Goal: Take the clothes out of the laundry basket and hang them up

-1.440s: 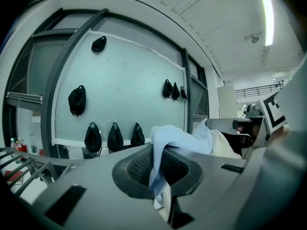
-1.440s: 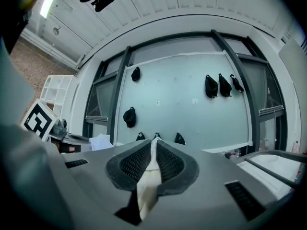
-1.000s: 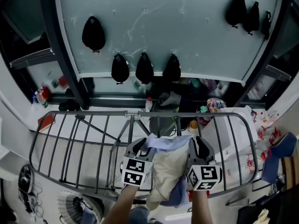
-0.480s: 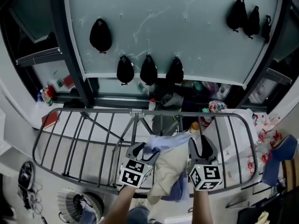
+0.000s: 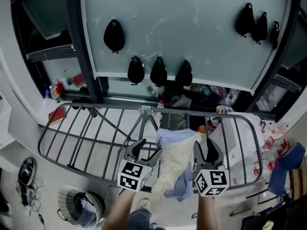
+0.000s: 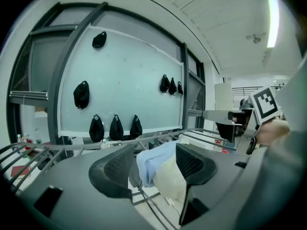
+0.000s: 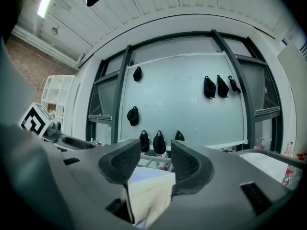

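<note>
A cream and light-blue garment [image 5: 175, 164] hangs draped over the rails of the grey drying rack [image 5: 115, 109], near its right half. My left gripper [image 5: 146, 152] stands just left of the garment, open, with its pads clear of the cloth. My right gripper [image 5: 207, 151] stands just right of it, also open. In the left gripper view the garment [image 6: 156, 169] shows past the gap of the left gripper [image 6: 153, 164]. In the right gripper view the cream cloth [image 7: 148, 190] hangs below and beyond the right gripper [image 7: 154, 164].
Several black pouches [image 5: 158, 71] hang on the pale glass wall behind the rack. Bottles and clutter [image 5: 206, 92] line the sill. A round white object [image 5: 79, 207] sits on the floor at the lower left. A blue item [image 5: 284, 164] lies at the right.
Both grippers have opened and let go of the garment, which now hangs on the rack by itself. The head view has swung a little, so the rack sits further right.
</note>
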